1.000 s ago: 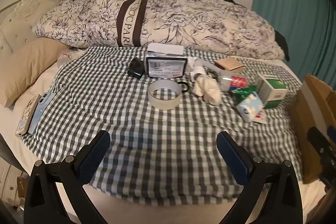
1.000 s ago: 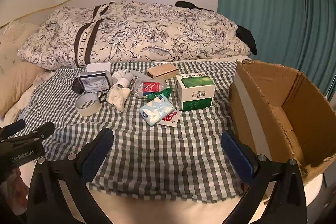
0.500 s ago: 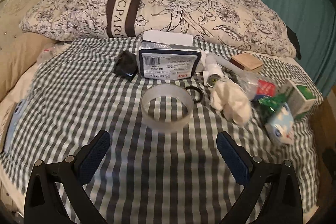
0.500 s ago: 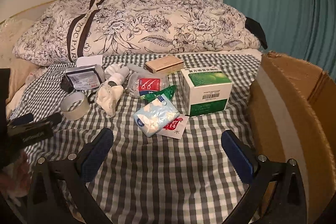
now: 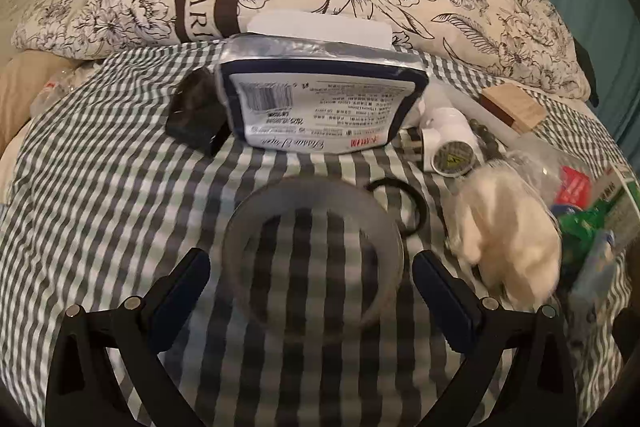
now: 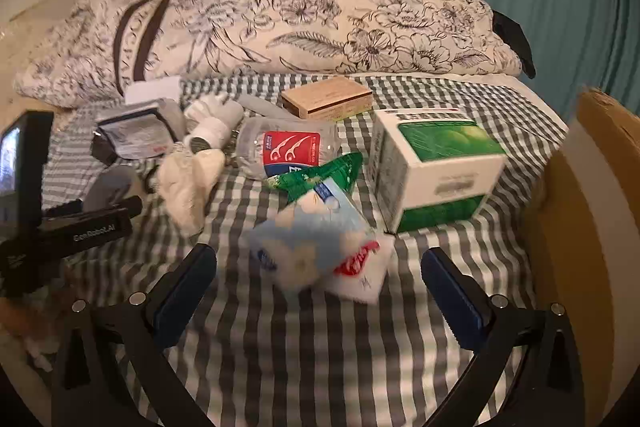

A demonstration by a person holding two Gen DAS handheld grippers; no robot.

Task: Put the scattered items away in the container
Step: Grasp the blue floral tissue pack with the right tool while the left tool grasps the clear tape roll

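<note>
In the left wrist view a clear tape roll lies flat on the checked cloth, and my left gripper is open with a finger on either side of its near rim. Behind it stand a wet-wipes pack, a black pouch, a hair tie, a white plug and a cream cloth wad. In the right wrist view my right gripper is open just before a blue tissue pack lying on a white sachet. The cardboard box stands at the right.
A green-and-white carton, a floss-pick jar, a green wrapper and a small tan box lie beyond the tissue pack. A floral quilt is piled along the back. The left gripper's body shows at the left.
Both grippers have moved forward and down toward the cloth. The tape roll now sits between the left fingers, and the tissue pack lies close ahead of the right fingers.
</note>
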